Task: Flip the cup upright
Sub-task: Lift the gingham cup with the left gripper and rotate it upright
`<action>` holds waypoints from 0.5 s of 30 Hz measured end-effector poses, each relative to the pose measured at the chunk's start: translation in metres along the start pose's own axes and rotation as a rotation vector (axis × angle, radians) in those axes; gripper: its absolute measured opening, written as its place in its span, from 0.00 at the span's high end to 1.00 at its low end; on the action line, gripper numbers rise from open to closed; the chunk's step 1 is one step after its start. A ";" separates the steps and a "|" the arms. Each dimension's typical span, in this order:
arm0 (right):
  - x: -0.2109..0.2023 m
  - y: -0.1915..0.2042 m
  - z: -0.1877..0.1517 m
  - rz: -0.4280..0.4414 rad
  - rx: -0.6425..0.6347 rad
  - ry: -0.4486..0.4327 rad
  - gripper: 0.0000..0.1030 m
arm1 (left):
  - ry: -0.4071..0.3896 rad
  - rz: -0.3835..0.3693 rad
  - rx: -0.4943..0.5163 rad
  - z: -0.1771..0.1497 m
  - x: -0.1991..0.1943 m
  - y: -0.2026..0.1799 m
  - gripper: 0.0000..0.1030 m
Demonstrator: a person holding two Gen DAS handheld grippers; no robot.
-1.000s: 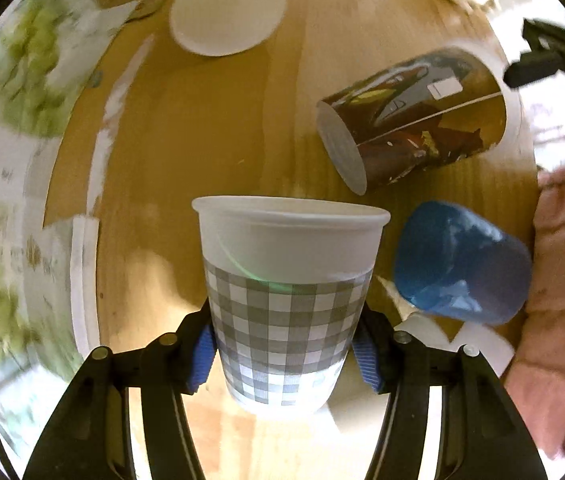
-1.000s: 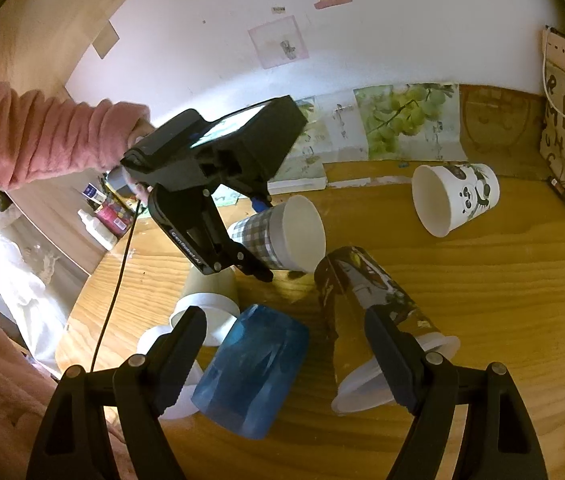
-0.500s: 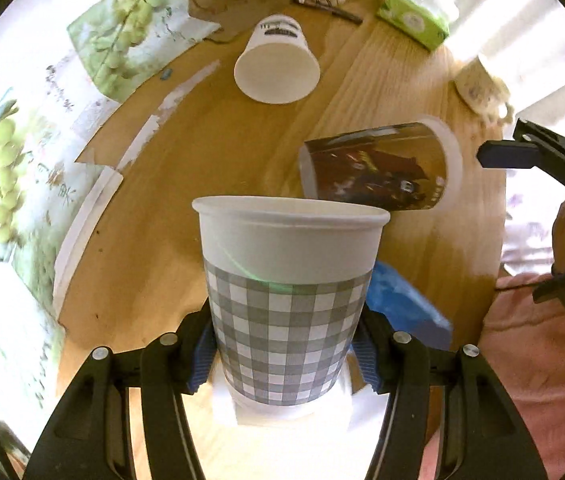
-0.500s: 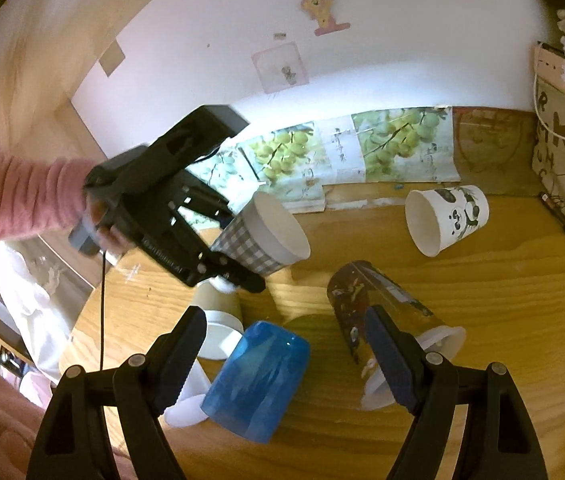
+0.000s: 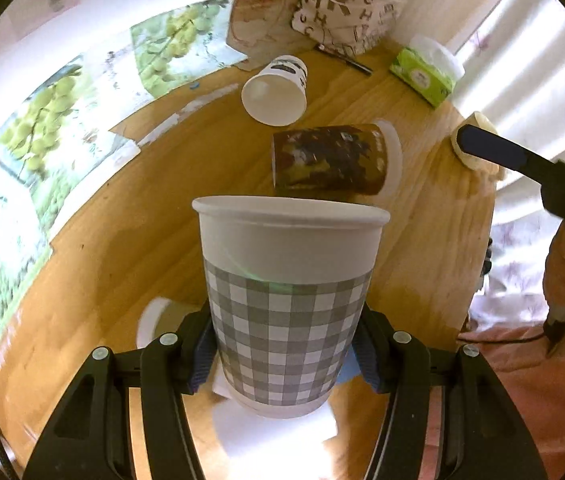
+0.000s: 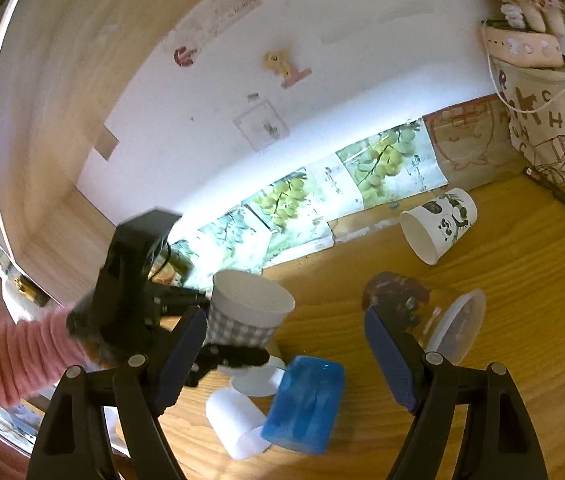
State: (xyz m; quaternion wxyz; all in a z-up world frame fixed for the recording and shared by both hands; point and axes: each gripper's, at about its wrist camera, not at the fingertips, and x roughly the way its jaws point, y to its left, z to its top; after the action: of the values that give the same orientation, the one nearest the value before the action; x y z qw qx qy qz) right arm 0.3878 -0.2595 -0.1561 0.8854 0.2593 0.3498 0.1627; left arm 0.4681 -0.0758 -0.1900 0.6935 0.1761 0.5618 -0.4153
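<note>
left wrist view: left tool [image 5: 286, 348] clamped on gingham cup [image 5: 288, 300], blue pads pressing both sides of its lower wall; paper cup, smooth white band under a rolled rim, grey-white check below, mouth up, held above the tabletop [image 5: 122, 248]. right wrist view: same cup [image 6: 248, 312] sits near upright with a slight lean, its rim tipped toward the camera. right tool [image 6: 286, 344] has its fingers wide apart, nothing between them, hanging over the cluster of cups. blue cup [image 6: 304, 402], glossy translucent plastic, lies on its side, touching a white cup [image 6: 238, 420] also on its side. dark printed cup [image 5: 330, 160] lies on its side with its pale rim pointing toward the tabletop's right edge. panda cup [image 6: 438, 222], white paper, lies tipped near the grape posters [image 6: 382, 160]. wood-grain tabletop is round-edged; bare wood lies between the dark cup and the panda cup and along the right side. half a second ago the gingham cup's mouth slanted more toward the right tool; it has since swung closer to upright and lower, nearer the white cups.
</note>
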 end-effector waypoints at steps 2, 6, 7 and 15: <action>-0.005 0.004 0.000 0.001 -0.002 0.000 0.20 | -0.019 0.025 -0.013 -0.006 -0.003 -0.004 0.40; -0.012 0.012 -0.003 -0.001 -0.013 0.005 0.20 | -0.065 0.041 -0.059 -0.023 -0.014 -0.014 0.40; -0.014 0.015 -0.005 -0.007 -0.016 0.009 0.20 | -0.076 0.053 -0.064 -0.028 -0.016 -0.018 0.40; -0.031 0.029 -0.021 -0.033 -0.045 0.018 0.20 | -0.117 0.106 -0.110 -0.060 -0.030 -0.050 0.40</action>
State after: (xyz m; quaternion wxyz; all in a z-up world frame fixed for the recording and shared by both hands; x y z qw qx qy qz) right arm 0.3483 -0.2432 -0.1359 0.8903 0.2321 0.3585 0.1580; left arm 0.3907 -0.0514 -0.1693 0.7547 0.1429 0.5322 -0.3561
